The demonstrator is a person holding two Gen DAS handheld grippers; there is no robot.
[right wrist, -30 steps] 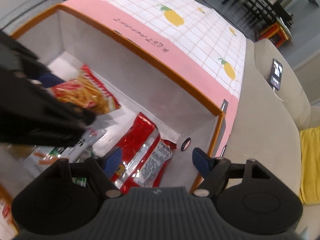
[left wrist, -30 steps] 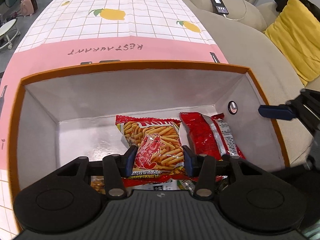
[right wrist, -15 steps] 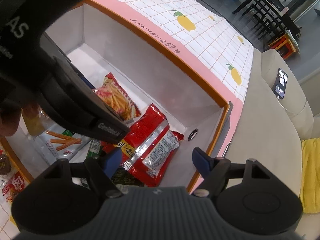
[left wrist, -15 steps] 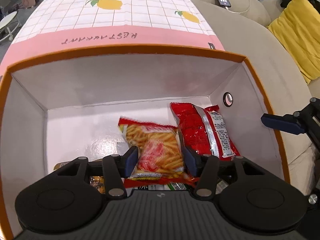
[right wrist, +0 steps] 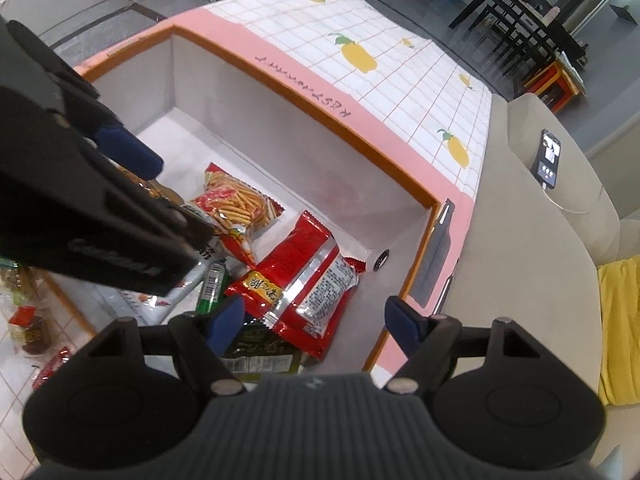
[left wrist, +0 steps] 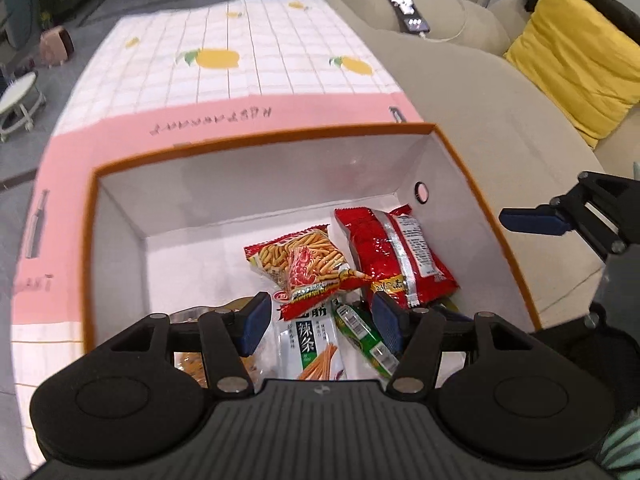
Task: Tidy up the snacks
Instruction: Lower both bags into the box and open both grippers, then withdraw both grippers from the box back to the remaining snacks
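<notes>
The left gripper (left wrist: 320,322) hangs above the box (left wrist: 256,142) with its jaws apart and nothing pinched; they have just been opening, and the shrimp-stick bag (left wrist: 302,266) lies loose on the box floor beyond the pads. That bag rests partly on a white strip packet (left wrist: 314,344) and touches the red bag (left wrist: 394,254) to its right, which lies against the box's right wall. A green packet (left wrist: 362,338) sits under the right pad. The right gripper (right wrist: 314,320) is also spread wide and empty, hovering over the near right corner of the box, above the red bag (right wrist: 300,276) and a dark packet (right wrist: 260,354). The box stands on a pink and white lemon-print cloth (left wrist: 256,60), beside a beige sofa (left wrist: 480,92) with a phone (left wrist: 408,12) on it.
</notes>
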